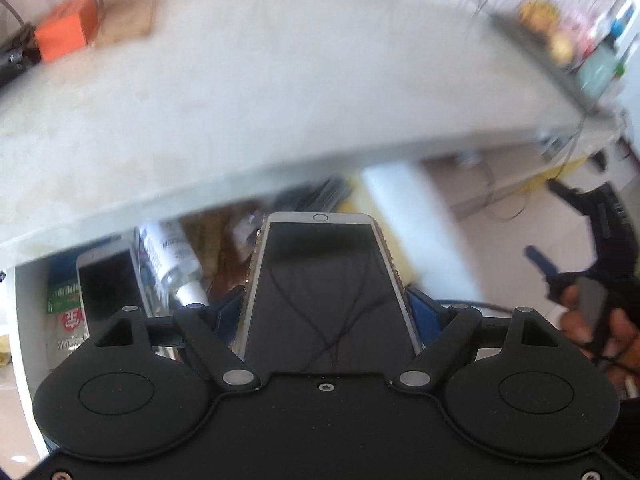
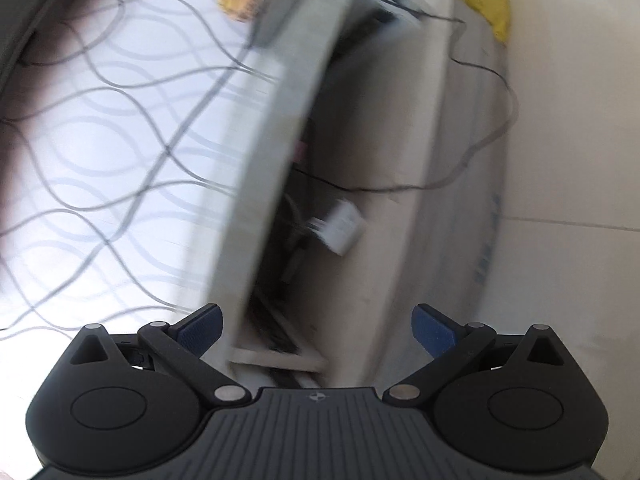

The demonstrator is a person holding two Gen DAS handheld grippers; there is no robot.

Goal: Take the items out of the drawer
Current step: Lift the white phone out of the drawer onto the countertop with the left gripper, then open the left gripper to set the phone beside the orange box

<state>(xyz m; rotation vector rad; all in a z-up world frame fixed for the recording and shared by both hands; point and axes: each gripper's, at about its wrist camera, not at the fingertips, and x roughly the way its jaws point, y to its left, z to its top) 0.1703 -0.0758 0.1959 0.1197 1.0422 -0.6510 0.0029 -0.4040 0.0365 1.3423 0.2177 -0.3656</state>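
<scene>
A smartphone point(image 1: 332, 284) with a dark screen and glittery edge sits face up between the blue pads of the left hand-held gripper point(image 1: 329, 308), which is clenched on its long sides; its home-button end points to twelve o'clock. Beyond it, at ten o'clock, the open drawer point(image 1: 24, 320) holds a second phone point(image 1: 106, 284) and a white spray bottle point(image 1: 170, 258) beside it. The pale tabletop point(image 1: 260, 92) overhangs the drawer, with an orange box point(image 1: 66, 34) at its far eleven o'clock corner. The right hand-held gripper point(image 2: 316, 326) is released, nothing between its pads.
</scene>
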